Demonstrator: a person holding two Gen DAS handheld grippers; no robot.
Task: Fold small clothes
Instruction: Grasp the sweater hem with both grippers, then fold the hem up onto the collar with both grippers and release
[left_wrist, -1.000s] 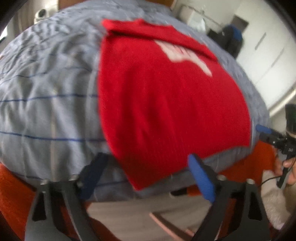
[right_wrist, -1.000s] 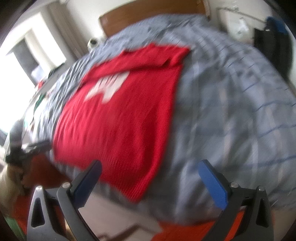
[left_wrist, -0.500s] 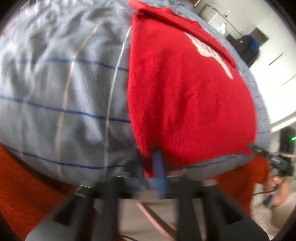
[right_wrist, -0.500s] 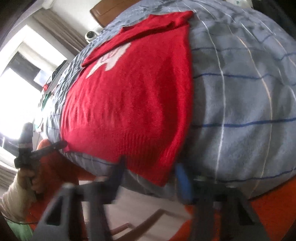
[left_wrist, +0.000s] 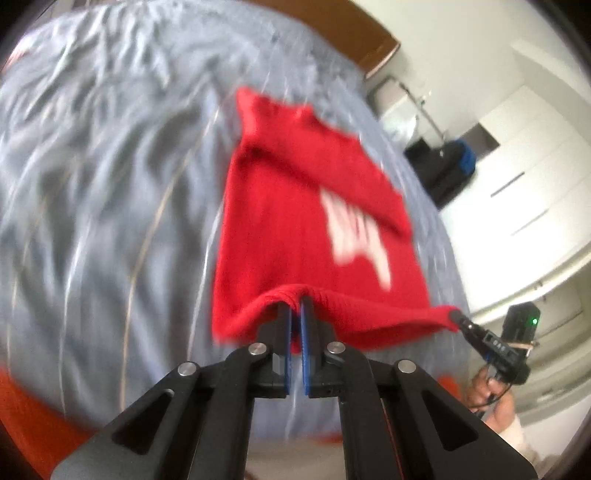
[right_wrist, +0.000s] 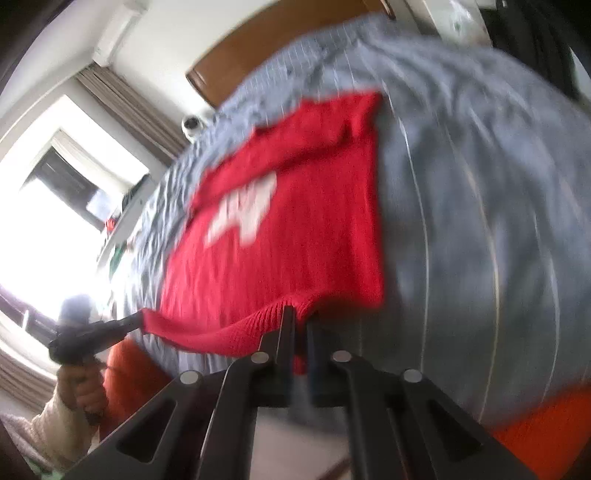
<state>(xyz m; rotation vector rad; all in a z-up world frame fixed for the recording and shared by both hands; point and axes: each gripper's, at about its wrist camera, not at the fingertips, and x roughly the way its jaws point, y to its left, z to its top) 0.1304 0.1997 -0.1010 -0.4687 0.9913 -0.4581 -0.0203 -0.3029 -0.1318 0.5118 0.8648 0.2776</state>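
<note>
Both tongs were wide open before; left gripper (left_wrist: 294, 306) and right gripper (right_wrist: 300, 314) clamped the red sweater (left_wrist: 295, 221) hem, lifted off the bed (left_wrist: 92, 184).

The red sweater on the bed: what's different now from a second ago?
Both claws were open a second ago. Now the left claw and right claw are shut on the red sweater's near hem, one towards each corner, and have lifted it off the grey striped bedcover. The far end with the white print still lies flat.
</note>
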